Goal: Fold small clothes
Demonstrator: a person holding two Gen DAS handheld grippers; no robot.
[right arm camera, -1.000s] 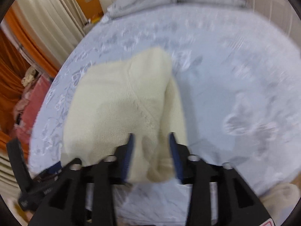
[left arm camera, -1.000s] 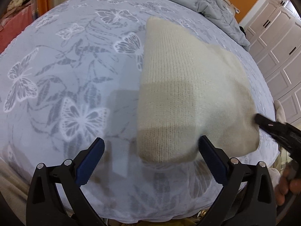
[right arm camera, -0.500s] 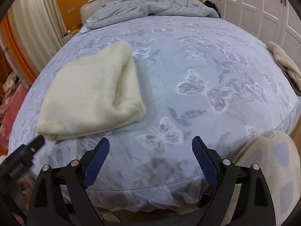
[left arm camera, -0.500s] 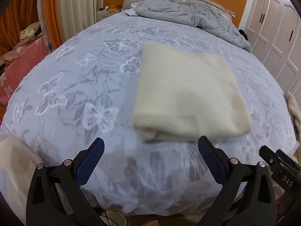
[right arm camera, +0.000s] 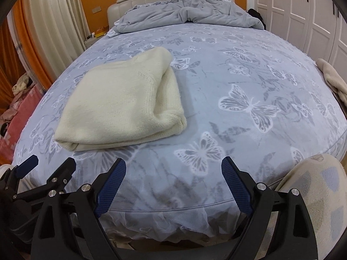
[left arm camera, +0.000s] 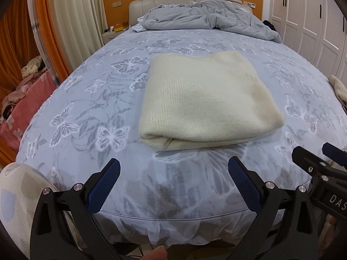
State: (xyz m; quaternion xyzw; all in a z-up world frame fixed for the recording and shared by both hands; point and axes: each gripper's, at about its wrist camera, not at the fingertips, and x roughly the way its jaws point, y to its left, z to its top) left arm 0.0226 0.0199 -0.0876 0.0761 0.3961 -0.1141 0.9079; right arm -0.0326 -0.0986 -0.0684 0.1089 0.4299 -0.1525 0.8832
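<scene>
Nearest us, at six o'clock in each wrist view, our two grippers hang over the foot of the bed. The left gripper [left arm camera: 173, 179] stands wide with nothing between its blue pads, and the right gripper [right arm camera: 173, 179] is just as wide and empty; its jaws have just been opening, and no cloth lies between them.

Beyond the pads comes the bedsheet [right arm camera: 249, 69], blue-grey with white butterflies, rounding off over the mattress edge. The cream sweater [left arm camera: 203, 99] lies on it at about twelve o'clock from the left gripper and ten o'clock from the right one [right arm camera: 121, 104]. It is folded into a thick rectangle, with layered edges facing us and a rolled sleeve edge along its right side.

We judge this fold finished and the hands clear of it. To close the step well, we keep both grippers wide and away from the stack so no pad catches the knit, and only press the loose near corner flat if it springs up.

At three o'clock, another pale garment [right arm camera: 334, 80] hangs at the bed's edge, possibly next. Farthest off lies a rumpled grey duvet [left arm camera: 208, 19] against the headboard.
</scene>
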